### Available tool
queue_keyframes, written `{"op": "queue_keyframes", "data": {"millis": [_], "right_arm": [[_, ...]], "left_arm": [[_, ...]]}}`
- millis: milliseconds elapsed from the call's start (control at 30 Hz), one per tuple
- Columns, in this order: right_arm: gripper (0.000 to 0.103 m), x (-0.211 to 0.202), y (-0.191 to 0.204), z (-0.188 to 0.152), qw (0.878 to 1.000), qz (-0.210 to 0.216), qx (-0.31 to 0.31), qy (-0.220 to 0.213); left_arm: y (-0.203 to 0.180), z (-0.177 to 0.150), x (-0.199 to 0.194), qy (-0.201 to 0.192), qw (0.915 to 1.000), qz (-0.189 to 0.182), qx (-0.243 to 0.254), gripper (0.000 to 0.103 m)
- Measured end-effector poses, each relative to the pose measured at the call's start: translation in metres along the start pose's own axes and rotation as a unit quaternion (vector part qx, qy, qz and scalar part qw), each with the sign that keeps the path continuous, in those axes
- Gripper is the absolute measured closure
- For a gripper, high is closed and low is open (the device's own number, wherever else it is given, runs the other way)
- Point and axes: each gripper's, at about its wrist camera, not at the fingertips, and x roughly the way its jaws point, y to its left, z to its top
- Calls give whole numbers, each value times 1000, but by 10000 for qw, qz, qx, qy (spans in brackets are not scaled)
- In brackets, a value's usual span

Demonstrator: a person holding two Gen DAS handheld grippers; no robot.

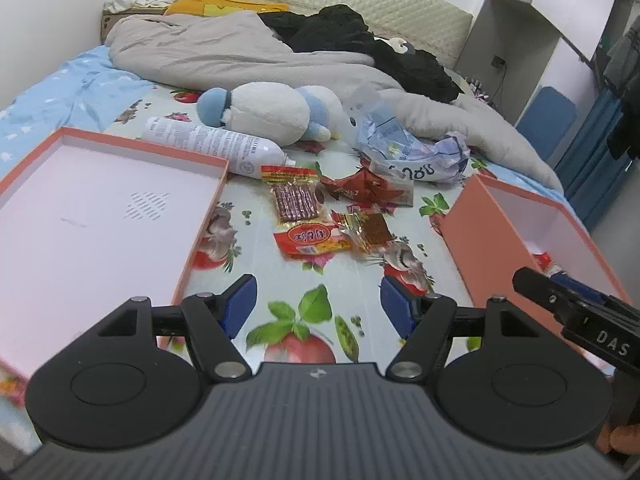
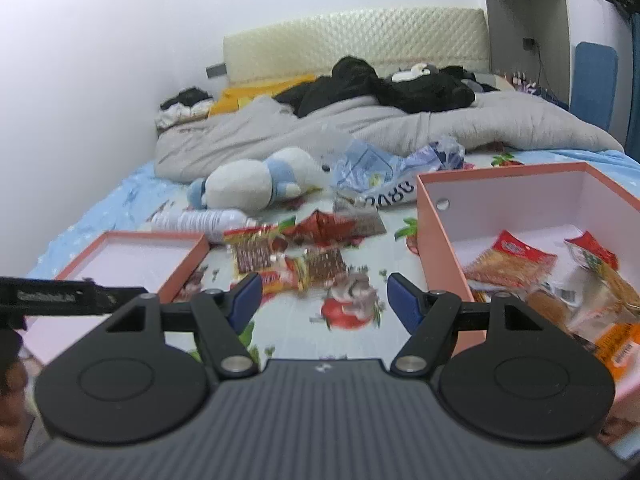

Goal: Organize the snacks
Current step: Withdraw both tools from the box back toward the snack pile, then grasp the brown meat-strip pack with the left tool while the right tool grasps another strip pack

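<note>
Both grippers' fingers (image 1: 244,304) apart, empty, snack packet (image 1: 294,200) lengthwise away from camera.

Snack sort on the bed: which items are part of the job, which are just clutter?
Job:
- loose snack packets
- deep pink box with snacks already inside
- shallow pink lid

Clutter:
- plush toy
- white bottle
- crumpled plastic bag
- grey duvet
- black clothes
</note>
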Motion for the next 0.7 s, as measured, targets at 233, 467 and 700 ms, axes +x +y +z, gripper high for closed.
{"op": "queue_keyframes", "data": {"millis": [233, 467, 700], "right_arm": [[32, 36, -1, -21, 10000, -51, 49, 18], [32, 79, -10, -29, 9999, -60, 87, 79], [33, 124, -14, -32, 9995, -48, -56, 317]], "left_arm": [[-2, 0, 60, 92, 9998, -89, -153, 30], [5, 8, 113, 14, 9998, 28, -186, 30], [16, 13, 159, 96, 9988, -40, -477, 30]]}}
